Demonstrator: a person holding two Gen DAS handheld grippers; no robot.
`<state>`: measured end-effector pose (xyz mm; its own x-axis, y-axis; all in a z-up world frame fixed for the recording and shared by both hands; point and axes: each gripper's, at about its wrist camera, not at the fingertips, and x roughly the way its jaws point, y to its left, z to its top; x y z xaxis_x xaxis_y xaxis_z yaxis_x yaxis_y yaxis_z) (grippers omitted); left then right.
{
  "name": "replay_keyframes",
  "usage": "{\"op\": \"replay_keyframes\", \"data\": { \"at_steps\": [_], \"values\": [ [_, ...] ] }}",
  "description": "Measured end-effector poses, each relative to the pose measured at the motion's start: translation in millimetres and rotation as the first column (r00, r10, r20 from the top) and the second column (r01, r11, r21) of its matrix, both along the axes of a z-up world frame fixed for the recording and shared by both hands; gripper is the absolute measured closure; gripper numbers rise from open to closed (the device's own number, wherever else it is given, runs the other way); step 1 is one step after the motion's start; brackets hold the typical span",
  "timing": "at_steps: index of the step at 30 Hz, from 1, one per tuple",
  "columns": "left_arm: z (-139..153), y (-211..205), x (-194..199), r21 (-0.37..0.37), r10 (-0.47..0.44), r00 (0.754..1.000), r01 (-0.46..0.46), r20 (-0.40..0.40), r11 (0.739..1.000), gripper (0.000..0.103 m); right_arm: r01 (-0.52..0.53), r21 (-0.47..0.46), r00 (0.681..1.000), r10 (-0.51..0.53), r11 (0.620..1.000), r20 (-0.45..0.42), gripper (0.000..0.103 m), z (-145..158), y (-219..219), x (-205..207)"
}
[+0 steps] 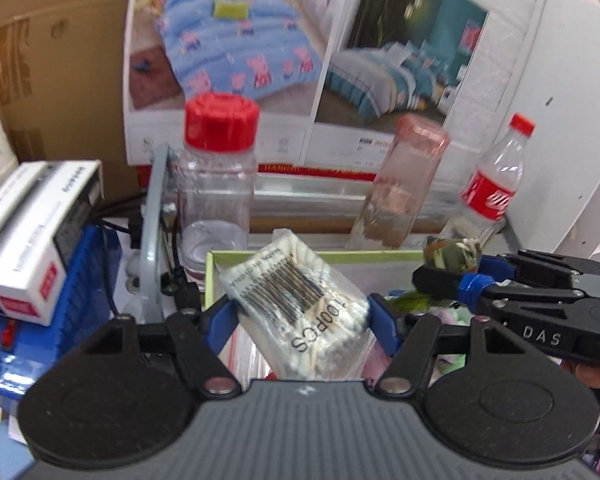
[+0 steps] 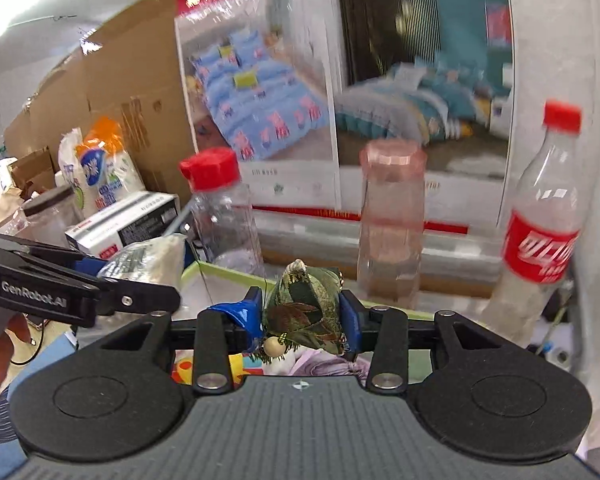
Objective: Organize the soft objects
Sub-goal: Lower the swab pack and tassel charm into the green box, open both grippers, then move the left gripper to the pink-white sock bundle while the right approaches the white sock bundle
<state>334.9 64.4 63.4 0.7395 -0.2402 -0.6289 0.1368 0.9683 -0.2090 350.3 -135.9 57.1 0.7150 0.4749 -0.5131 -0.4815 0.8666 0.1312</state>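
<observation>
My left gripper (image 1: 300, 312) is shut on a clear bag of cotton swabs (image 1: 300, 300) with a barcode, held above a light green box (image 1: 340, 258). My right gripper (image 2: 302, 312) is shut on a small green and brown fabric sachet (image 2: 304, 304) with a wooden bead, also above the green box (image 2: 228, 272). In the left wrist view the right gripper (image 1: 440, 276) reaches in from the right with the sachet (image 1: 454, 252). In the right wrist view the left gripper (image 2: 140, 284) comes in from the left with the swab bag (image 2: 152, 256). Soft cloth items lie in the box below.
Behind the box stand a clear jar with a red lid (image 1: 218, 176), a pink-capped bottle (image 1: 404, 184) and a red-labelled cola bottle (image 1: 494, 188). White cartons (image 1: 32, 232) sit on a blue crate (image 1: 80, 292) at the left. A bedding poster (image 1: 300, 48) and cardboard back the scene.
</observation>
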Motion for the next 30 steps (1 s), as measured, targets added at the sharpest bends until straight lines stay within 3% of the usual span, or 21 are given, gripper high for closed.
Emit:
{"op": "replay_keyframes", "data": {
  "at_steps": [2, 4, 5, 9, 15, 25, 30],
  "values": [
    [-10.4, -2.6, 7.0, 0.004, -0.010, 1.000, 0.010, -0.019, 1.000, 0.034, 0.017, -0.026, 0.999, -0.018, 1.000, -0.042, 0.074, -13.2, 4.5, 8.2],
    [-16.0, -4.2, 9.5, 0.013, -0.004, 1.000, 0.004, -0.022, 1.000, 0.020, 0.029, -0.070, 0.997, -0.034, 0.997, -0.074, 0.070, -21.4, 8.2, 10.3],
    [-16.1, -4.3, 8.8, 0.018, -0.001, 1.000, 0.001, -0.008, 1.000, 0.014, 0.032, -0.073, 0.997, -0.037, 0.997, -0.069, 0.069, -22.8, 8.3, 9.0],
    [-8.8, -2.3, 0.4, 0.032, 0.010, 0.999, -0.011, 0.031, 0.999, 0.009, 0.071, -0.033, 0.997, -0.071, 0.997, 0.008, 0.061, -10.6, -0.1, -2.0],
    [5.7, 1.3, -24.3, 0.024, 0.021, 0.998, -0.023, 0.063, 0.999, 0.009, 0.079, -0.041, 0.996, -0.077, 0.996, 0.045, 0.052, 6.7, -4.3, -30.8],
    [25.2, 14.1, -84.2, -0.008, 0.031, 0.993, -0.030, 0.114, 1.000, 0.006, 0.059, -0.100, 0.996, -0.052, 0.993, 0.068, 0.047, 24.4, 8.6, -94.1],
    [19.7, 36.8, -112.6, -0.001, 0.078, 0.990, -0.078, 0.115, 0.997, 0.003, 0.016, -0.141, 0.999, -0.011, 0.990, 0.033, 0.045, 21.7, 23.8, -115.5]
  ]
}}
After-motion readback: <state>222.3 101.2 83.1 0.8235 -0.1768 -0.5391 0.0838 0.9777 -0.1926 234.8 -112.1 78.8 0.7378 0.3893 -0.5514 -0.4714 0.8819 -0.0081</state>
